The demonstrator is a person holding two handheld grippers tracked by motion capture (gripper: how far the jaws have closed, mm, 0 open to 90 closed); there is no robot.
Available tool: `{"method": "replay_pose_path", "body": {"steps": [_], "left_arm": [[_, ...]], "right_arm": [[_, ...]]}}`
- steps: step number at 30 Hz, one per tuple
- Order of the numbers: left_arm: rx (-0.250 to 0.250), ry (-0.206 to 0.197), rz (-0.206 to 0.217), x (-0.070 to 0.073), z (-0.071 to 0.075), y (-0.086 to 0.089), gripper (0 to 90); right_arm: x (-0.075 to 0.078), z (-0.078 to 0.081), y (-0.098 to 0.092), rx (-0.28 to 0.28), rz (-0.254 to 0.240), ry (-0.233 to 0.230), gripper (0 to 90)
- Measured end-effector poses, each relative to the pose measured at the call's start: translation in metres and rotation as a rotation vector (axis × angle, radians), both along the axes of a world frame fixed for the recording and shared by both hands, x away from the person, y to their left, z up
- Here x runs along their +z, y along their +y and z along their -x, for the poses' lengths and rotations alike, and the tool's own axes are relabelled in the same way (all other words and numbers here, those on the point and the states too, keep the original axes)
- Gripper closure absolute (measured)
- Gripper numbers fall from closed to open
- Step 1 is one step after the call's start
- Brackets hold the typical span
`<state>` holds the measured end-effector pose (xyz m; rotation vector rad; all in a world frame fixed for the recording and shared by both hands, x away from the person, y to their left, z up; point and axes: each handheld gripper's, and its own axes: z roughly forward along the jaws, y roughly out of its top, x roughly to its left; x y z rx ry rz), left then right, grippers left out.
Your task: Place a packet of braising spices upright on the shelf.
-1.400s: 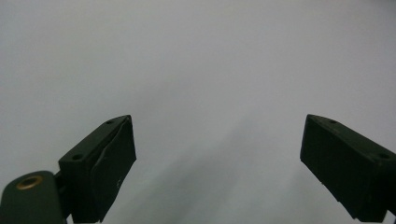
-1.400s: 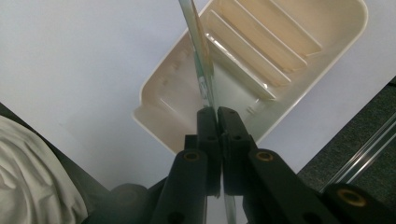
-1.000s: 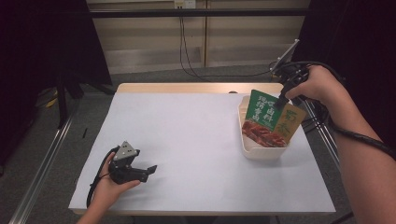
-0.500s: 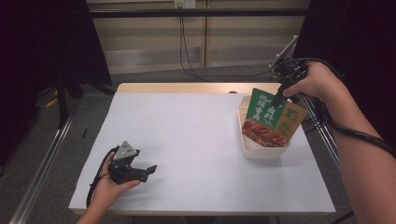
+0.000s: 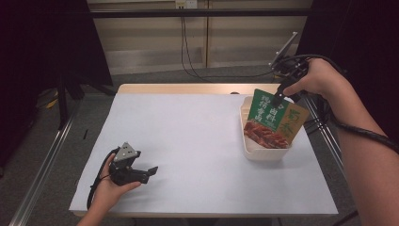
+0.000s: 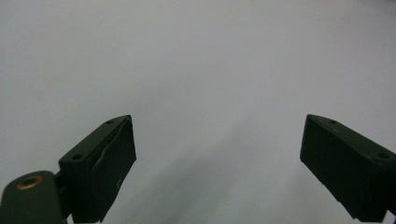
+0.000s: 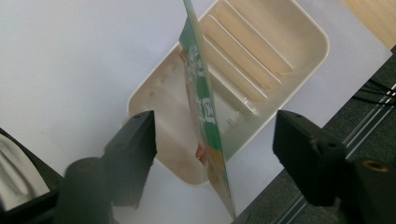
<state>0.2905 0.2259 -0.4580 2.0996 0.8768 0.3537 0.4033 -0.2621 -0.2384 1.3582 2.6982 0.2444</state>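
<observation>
A green sauce packet [image 5: 271,121] stands on edge in the cream slotted tray [image 5: 263,153] at the table's right side, leaning toward the outer rim. Your right gripper [image 7: 215,144] sits above it; its jaws have just been opening and now stand spread to either side of the packet's top edge, pressing nothing. Unsupported, the packet may tip over the rim if a jaw brushes it as you withdraw. Your left gripper [image 5: 136,170] rests near the white table [image 5: 188,141] front, jaws spread and empty.
</observation>
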Motion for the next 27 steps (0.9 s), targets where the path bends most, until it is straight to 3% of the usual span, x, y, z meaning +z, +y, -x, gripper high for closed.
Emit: {"method": "replay_pose_path", "body": {"steps": [9, 15, 27], "left_arm": [[0.005, -0.001, 0.006, 0.000, 0.001, 0.001, 10.3], [0.004, -0.008, -0.014, 0.001, 0.001, 0.002, 10.3], [-0.002, -0.006, 0.000, 0.001, 0.002, 0.002, 10.2]], "right_arm": [[0.004, -0.001, 0.008, 0.009, -0.009, 0.001, 18.0], [0.007, 0.000, 0.019, 0.025, -0.009, 0.010, 17.0], [0.014, 0.001, 0.046, 0.079, -0.015, 0.000, 17.6]]}}
